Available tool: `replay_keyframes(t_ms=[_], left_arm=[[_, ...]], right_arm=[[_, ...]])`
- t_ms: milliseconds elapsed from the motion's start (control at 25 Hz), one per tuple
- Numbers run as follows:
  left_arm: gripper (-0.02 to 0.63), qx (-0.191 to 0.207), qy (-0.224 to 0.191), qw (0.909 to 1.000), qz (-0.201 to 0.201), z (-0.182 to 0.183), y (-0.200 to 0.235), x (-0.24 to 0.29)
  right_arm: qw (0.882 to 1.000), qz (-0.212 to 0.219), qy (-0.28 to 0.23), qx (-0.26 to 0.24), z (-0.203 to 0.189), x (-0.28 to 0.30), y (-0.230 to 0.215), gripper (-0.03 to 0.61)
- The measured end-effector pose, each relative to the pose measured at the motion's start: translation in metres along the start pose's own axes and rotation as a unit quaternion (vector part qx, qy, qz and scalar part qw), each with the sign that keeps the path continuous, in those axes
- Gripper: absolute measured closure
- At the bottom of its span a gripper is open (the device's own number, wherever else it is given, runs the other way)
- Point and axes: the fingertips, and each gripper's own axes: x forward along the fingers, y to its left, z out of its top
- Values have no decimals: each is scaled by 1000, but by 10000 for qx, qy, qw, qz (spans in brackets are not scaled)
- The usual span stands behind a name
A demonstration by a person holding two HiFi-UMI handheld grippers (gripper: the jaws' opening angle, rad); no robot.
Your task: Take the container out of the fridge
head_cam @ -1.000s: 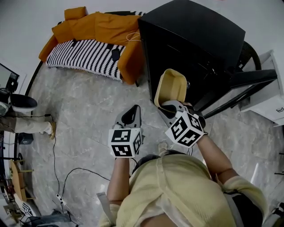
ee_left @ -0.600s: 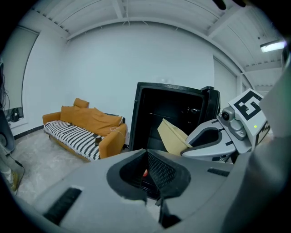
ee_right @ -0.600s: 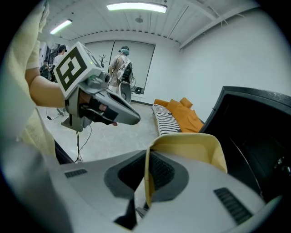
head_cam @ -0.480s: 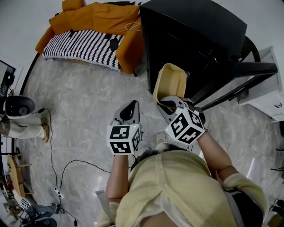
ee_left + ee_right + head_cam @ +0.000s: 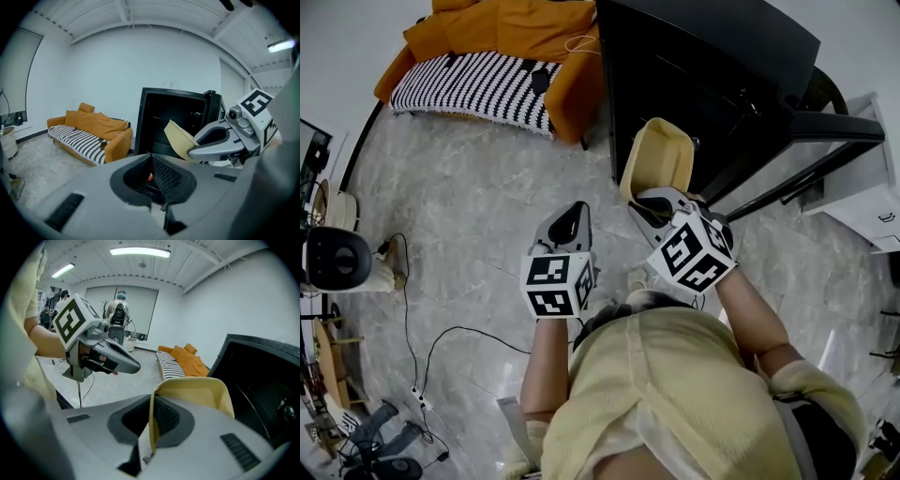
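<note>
A pale yellow container [image 5: 657,159] stands tilted on edge in front of the open black fridge [image 5: 703,75], outside it. My right gripper [image 5: 649,208] is shut on the container's near rim; in the right gripper view the thin wall [image 5: 152,427] runs between the jaws and the tub [image 5: 197,390] rises beyond them. To the left of it, my left gripper [image 5: 565,223] hangs over the floor, shut with nothing in it. The left gripper view has its jaws [image 5: 152,174] closed in a V, with the container [image 5: 180,139] and the right gripper [image 5: 213,143] off to the right.
The fridge door [image 5: 825,141] swings out to the right, beside a white cabinet [image 5: 872,187]. An orange sofa with a striped blanket [image 5: 487,66] stands left of the fridge. Cables [image 5: 422,347] trail over the marble floor. A person [image 5: 119,310] stands far back in the room.
Both grippers have kept their grip states and shifted only slightly in view. The container stays held in front of the fridge. The head camera has drifted a little.
</note>
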Motion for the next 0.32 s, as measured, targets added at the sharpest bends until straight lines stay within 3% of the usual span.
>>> replay_keyframes(t_ms=[320], left_arm=[[589, 3, -34, 10000, -11, 0, -1, -8]], right_arm=[[9999, -65, -61, 57, 5, -5, 6, 546]])
